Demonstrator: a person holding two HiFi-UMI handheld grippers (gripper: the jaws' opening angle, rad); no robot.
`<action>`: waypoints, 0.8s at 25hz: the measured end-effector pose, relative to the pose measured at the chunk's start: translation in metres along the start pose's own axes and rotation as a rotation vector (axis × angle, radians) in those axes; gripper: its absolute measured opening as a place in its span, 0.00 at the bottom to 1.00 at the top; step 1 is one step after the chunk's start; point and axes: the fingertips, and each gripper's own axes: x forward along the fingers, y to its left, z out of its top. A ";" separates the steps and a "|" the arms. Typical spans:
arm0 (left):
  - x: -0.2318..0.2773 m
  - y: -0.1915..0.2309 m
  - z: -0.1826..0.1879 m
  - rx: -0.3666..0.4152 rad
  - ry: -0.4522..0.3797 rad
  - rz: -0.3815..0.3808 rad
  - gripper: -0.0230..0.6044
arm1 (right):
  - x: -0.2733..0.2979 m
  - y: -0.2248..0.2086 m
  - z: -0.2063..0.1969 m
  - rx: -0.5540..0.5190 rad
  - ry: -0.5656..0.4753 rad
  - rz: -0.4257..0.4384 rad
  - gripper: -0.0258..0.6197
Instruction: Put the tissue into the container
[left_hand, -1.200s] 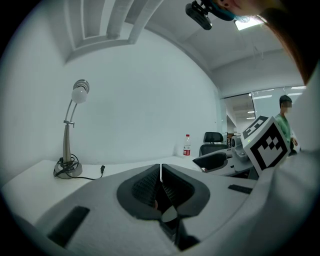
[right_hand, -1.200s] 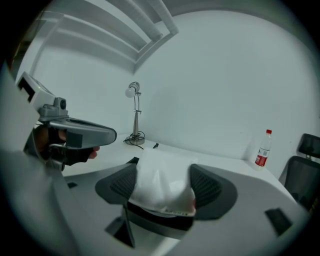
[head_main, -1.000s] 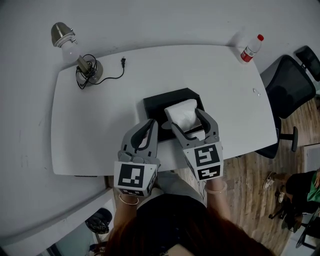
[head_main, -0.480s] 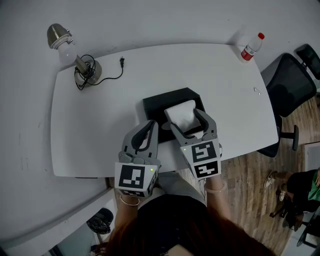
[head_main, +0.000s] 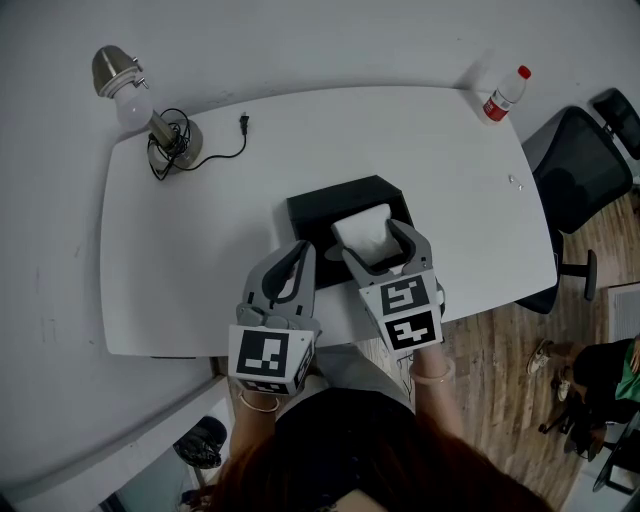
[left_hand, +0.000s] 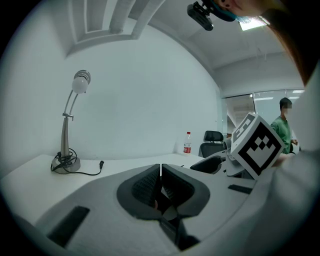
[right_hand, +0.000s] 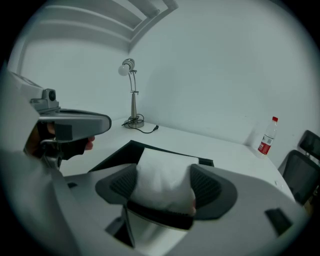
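A white tissue pack (head_main: 368, 233) (right_hand: 162, 177) is clamped between the jaws of my right gripper (head_main: 375, 245) (right_hand: 164, 186), which is shut on it. The pack hangs over the near part of a black open container (head_main: 330, 209) (right_hand: 120, 152) at the middle of the white table (head_main: 200, 250). My left gripper (head_main: 291, 275) (left_hand: 160, 186) is shut with nothing in it, just left of the container near the table's front edge.
A desk lamp (head_main: 150, 105) (left_hand: 70, 130) with a coiled cord stands at the table's far left. A water bottle with a red cap (head_main: 503, 96) (right_hand: 267, 136) is at the far right corner. A black office chair (head_main: 575, 170) is right of the table.
My right gripper has lowered slightly with the tissue pack, toward the container. The left gripper has not moved.
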 end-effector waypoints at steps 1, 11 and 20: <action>0.000 0.001 0.000 -0.001 0.000 0.002 0.08 | 0.001 0.001 0.000 0.000 0.006 0.003 0.59; 0.002 0.006 -0.005 -0.011 0.007 0.012 0.08 | 0.012 0.002 -0.009 -0.078 0.116 0.009 0.59; 0.007 0.007 -0.004 -0.012 0.006 0.013 0.08 | 0.016 0.003 -0.013 -0.086 0.185 0.019 0.59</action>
